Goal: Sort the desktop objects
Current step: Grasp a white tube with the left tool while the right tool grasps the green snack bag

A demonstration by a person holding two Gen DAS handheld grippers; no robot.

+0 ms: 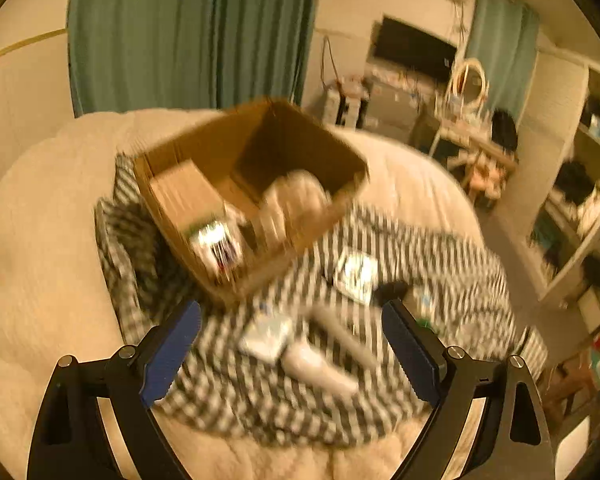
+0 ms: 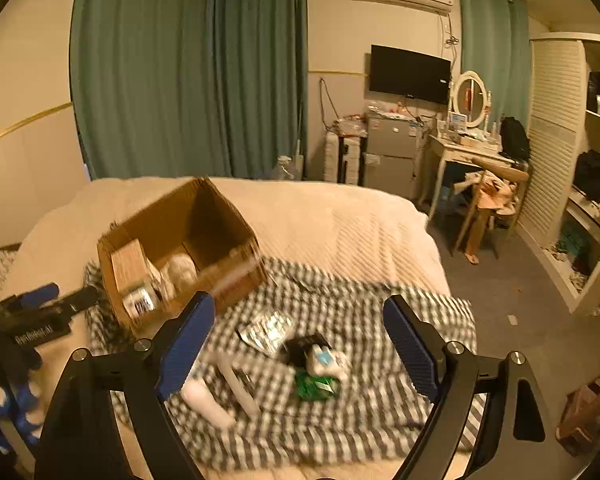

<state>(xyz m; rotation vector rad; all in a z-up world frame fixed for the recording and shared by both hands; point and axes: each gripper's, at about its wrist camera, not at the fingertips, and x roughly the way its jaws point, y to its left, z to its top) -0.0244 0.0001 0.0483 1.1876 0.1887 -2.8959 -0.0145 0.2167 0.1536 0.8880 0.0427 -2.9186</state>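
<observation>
An open cardboard box (image 1: 340,160) (image 2: 236,236) stands on a checked cloth (image 1: 260,412) (image 2: 340,432) on a bed and holds several items. Loose things lie on the cloth: a white tube (image 1: 320,368) (image 2: 206,400), a white packet (image 1: 266,336), a blister pack (image 1: 356,272) (image 2: 266,330), a black item (image 2: 304,346), a green packet (image 2: 316,386) and a white bottle (image 2: 326,362). My left gripper (image 1: 294,322) is open and empty above the white packet and tube; it also shows at the left edge of the right wrist view (image 2: 56,300). My right gripper (image 2: 300,318) is open and empty above the loose items. Both views are blurred.
The bed's cream blanket (image 2: 340,216) spreads around the cloth. Green curtains (image 2: 188,72) hang behind. A TV (image 2: 410,74), a small fridge (image 2: 392,152), a dressing table with a chair (image 2: 488,184) and open shelves (image 2: 596,200) stand at the right.
</observation>
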